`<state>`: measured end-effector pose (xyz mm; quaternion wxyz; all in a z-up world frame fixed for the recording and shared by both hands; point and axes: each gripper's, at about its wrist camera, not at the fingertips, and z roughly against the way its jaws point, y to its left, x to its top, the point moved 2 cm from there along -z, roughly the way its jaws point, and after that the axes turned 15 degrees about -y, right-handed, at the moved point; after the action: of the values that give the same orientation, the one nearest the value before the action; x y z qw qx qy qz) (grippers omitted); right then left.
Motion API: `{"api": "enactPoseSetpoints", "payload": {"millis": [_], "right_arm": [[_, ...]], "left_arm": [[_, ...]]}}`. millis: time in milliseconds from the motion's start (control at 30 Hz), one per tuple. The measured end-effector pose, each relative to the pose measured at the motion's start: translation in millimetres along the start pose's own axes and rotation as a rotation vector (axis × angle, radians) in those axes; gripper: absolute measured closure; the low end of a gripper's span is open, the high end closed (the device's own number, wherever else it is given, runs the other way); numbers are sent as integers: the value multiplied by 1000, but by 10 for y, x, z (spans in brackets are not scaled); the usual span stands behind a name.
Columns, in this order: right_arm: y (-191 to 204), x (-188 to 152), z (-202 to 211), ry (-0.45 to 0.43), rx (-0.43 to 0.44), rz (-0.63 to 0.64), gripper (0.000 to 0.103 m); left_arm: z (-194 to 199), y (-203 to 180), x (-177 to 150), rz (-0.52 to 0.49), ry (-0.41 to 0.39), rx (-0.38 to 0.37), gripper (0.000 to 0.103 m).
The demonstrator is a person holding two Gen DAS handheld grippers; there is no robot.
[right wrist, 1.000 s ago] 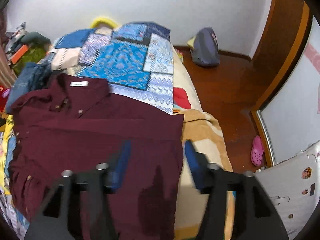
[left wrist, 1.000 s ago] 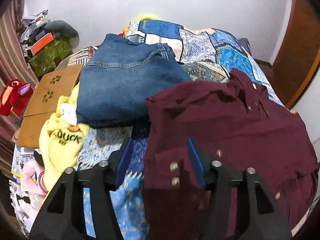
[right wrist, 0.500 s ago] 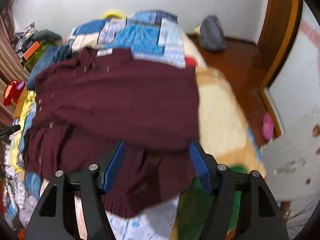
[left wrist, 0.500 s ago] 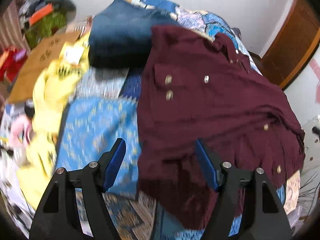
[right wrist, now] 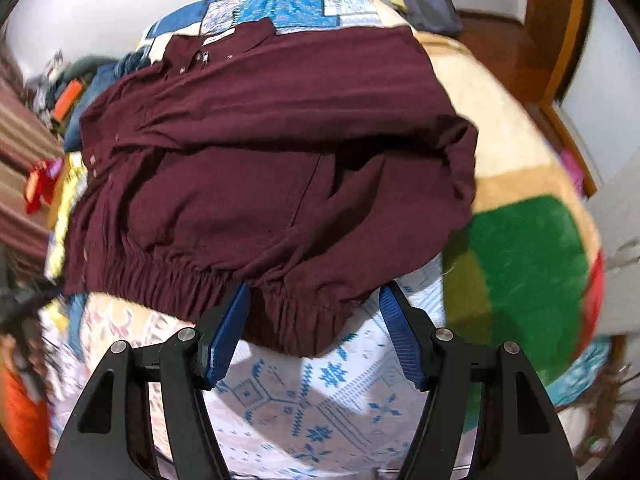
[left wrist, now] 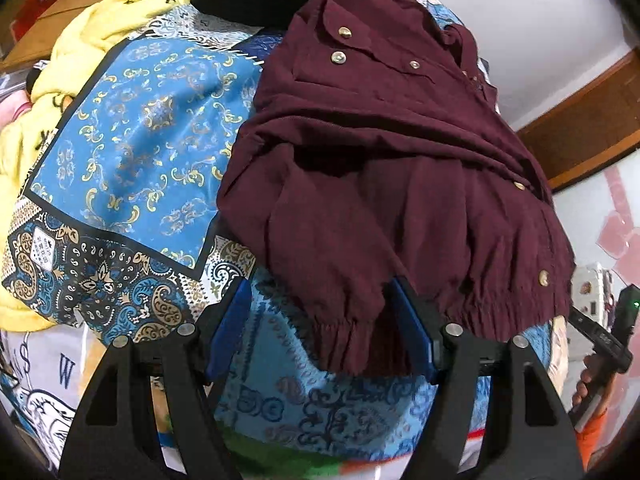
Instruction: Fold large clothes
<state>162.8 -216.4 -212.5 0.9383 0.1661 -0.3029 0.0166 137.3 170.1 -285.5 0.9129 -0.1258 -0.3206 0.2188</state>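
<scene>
A maroon jacket [left wrist: 384, 168] lies spread across the patterned bedspread [left wrist: 132, 140], filling the centre of both views, its gathered hem toward the lower edge. The left gripper [left wrist: 320, 334] has its jaws apart around the cuff [left wrist: 344, 344] at lower centre, pads not pressing. The right gripper [right wrist: 312, 334] is likewise parted around the elastic hem [right wrist: 296, 320]. To fold cleanly, both should probably bite the elastic band fully, then lift evenly toward the collar [right wrist: 224, 40] at the top.

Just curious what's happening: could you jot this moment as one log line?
step: reaching for maroon jacket hem | left jaws: open, at cuff | right jaws: open, at hem | jacket: on bed
</scene>
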Motion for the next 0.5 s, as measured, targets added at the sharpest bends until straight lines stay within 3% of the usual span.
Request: {"api": "enactPoseSetpoints", "payload": {"millis": [133,267,333,433,500], "right_arm": [[-127,-15,-112,12,65,-157,40],[-219,-15,-208,-18,135,-272,40],[-217,0,-195,-24,145,-288,43],[-133,33,-132,-48,145,-250,57],[-53,88,-95,-66,132,-202,76]], "left_arm": [[-60,-38,47,65,-8,-40,35],[-71,-112,101,55,-7,-84,48],[-26,-167,132,41,-16,-109,48],[53,-293,174,-11,-24,-138,48],[98,-412,215,-53,-31,-169,48]]}}
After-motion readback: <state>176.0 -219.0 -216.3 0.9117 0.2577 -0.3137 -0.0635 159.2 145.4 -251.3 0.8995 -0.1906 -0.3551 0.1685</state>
